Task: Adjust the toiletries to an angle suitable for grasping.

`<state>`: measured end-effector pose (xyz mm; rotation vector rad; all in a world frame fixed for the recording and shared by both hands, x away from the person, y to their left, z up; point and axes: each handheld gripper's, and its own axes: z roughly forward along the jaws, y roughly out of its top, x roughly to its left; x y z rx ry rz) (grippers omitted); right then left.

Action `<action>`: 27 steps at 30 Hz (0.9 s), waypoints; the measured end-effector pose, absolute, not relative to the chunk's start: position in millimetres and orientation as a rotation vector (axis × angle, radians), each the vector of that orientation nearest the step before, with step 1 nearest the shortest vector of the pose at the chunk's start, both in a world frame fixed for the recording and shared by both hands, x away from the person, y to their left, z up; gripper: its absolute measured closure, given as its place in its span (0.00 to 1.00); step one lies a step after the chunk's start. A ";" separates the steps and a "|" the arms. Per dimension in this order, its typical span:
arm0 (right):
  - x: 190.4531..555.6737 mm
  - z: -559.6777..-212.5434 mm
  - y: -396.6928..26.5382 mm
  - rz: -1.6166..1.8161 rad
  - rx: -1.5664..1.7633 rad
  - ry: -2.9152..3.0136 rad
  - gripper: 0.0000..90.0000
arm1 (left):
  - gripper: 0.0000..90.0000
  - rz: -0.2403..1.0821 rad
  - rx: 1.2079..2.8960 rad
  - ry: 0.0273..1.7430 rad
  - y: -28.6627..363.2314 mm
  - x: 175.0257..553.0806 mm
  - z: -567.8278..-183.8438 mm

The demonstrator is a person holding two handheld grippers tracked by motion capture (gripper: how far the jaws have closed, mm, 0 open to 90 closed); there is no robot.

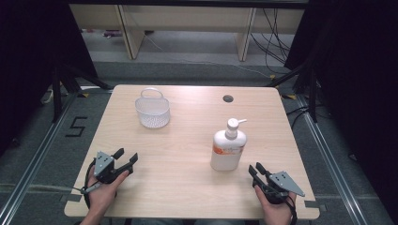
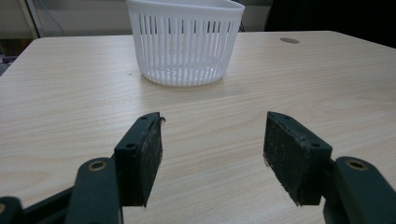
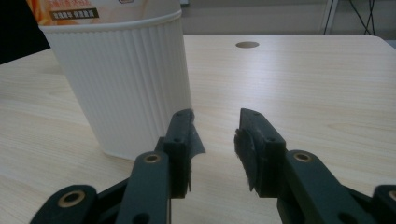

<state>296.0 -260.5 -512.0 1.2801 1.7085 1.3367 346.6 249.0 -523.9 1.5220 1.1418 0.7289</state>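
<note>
A white slotted plastic basket [image 1: 152, 112] with a thin handle stands on the far left part of the wooden table [image 1: 187, 140]; the left gripper view has the basket [image 2: 185, 42] straight ahead, some way off. A white pump bottle [image 1: 228, 146] with an orange label stands right of centre. My left gripper [image 1: 126, 157] rests near the front left corner, jaws open and empty [image 2: 212, 144]. My right gripper [image 1: 256, 170] sits near the front right, just right of the bottle's base [image 3: 126, 84], jaws open with nothing between them [image 3: 215, 140].
A round cable hole [image 1: 228, 98] lies in the table's far right part. Beyond the table are wooden furniture legs [image 1: 129, 33] and loose cables [image 1: 272, 42] on the floor. Dark curtains flank both sides.
</note>
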 end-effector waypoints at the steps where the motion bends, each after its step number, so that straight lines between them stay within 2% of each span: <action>1: 296.0 -512.0 -260.5 1.337 1.280 1.709 0.73 | 0.41 0.729 1.522 1.142 249.0 346.6 -523.9; 4: 295.4 -509.6 -257.8 1.366 1.292 1.720 0.79 | 0.42 0.726 1.509 1.168 250.2 346.7 -523.4; 8: 296.3 -505.2 -255.4 1.378 1.254 1.734 0.94 | 0.43 0.729 1.508 1.166 250.4 346.2 -523.4; 11: 295.7 -501.9 -253.6 1.347 1.251 1.750 1.00 | 0.45 0.739 1.500 1.153 249.1 345.2 -523.6; 27: 294.6 -480.1 -239.3 1.414 1.215 1.708 1.00 | 0.45 0.746 1.512 1.157 248.3 343.0 -523.1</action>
